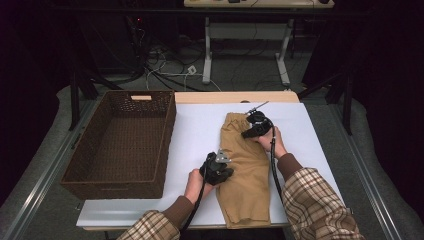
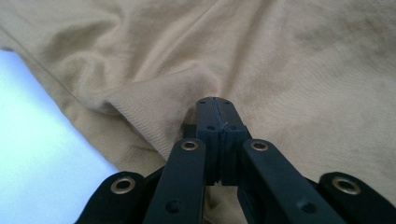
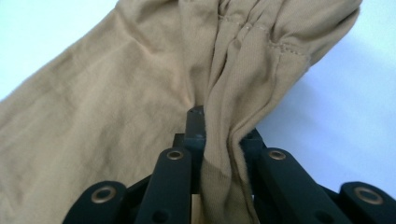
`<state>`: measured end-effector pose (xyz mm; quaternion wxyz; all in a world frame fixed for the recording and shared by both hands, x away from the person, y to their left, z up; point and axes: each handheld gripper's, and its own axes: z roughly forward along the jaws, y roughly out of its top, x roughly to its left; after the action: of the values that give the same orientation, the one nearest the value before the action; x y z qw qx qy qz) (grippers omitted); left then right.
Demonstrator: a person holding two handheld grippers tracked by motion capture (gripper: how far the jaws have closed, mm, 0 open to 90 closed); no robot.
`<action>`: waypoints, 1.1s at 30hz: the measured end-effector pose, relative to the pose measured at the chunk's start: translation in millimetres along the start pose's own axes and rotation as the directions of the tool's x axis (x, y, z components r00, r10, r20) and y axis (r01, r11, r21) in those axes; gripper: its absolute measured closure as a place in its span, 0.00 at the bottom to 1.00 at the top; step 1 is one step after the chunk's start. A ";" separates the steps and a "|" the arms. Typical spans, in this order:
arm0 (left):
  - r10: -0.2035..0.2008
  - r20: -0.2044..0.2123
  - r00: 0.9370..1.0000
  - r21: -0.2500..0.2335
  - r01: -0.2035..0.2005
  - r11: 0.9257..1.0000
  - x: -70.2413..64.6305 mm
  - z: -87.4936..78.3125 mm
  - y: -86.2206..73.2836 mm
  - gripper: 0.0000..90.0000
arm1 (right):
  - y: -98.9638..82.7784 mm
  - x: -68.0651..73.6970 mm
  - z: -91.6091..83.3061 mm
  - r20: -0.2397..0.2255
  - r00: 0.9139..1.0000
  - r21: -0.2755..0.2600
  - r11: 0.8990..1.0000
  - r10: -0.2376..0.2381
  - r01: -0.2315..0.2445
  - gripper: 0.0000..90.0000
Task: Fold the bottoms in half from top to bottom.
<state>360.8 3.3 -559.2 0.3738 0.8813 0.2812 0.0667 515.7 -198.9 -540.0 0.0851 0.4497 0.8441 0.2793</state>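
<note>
Tan trousers (image 1: 245, 170) lie lengthwise, waistband at far end, hem twd person

tan garment (image 3: 116, 121) cut off by frame, hiding one tong

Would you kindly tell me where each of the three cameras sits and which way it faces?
High view: above the person's side, looking forward and down on the white table, wicker basket, tan garment; both forearms and each hand-held gripper show.
Left gripper view: rides the left hand-held gripper, jaws shut, pinching a garment fold.
Right gripper view: rides the right hand-held gripper, gathered cloth between its jaws.
All three share the garment.
</note>
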 end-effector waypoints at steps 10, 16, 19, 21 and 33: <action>0.002 0.000 1.000 -0.002 -0.002 1.000 -0.2 0.1 -0.3 1.00 | 9.4 -16.3 5.6 -0.017 0.996 -0.019 0.996 0.087 -0.088 0.50; 0.003 0.001 1.000 -0.002 -0.003 1.000 -0.1 0.1 -0.3 1.00 | 19.2 -16.2 12.4 0.012 0.996 -0.011 0.996 0.092 -0.092 0.56; 0.008 0.000 1.000 0.002 -0.008 1.000 -0.5 0.1 0.0 1.00 | 19.6 -15.3 13.2 0.037 0.995 -0.016 0.995 0.096 -0.096 0.68; 0.008 -0.001 1.000 0.002 -0.008 1.000 -0.6 0.1 0.0 1.00 | 19.4 -15.5 13.1 0.037 0.995 -0.018 0.996 0.094 -0.093 0.78; 0.003 0.001 1.000 0.000 -0.003 1.000 -0.3 0.0 -0.2 1.00 | 26.1 -6.6 1.4 0.075 0.996 -0.121 0.992 0.040 -0.030 0.91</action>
<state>360.5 3.2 -559.3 0.3738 0.8819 0.2795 0.0667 538.6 -192.2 -527.6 0.1398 0.4691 0.8138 0.3132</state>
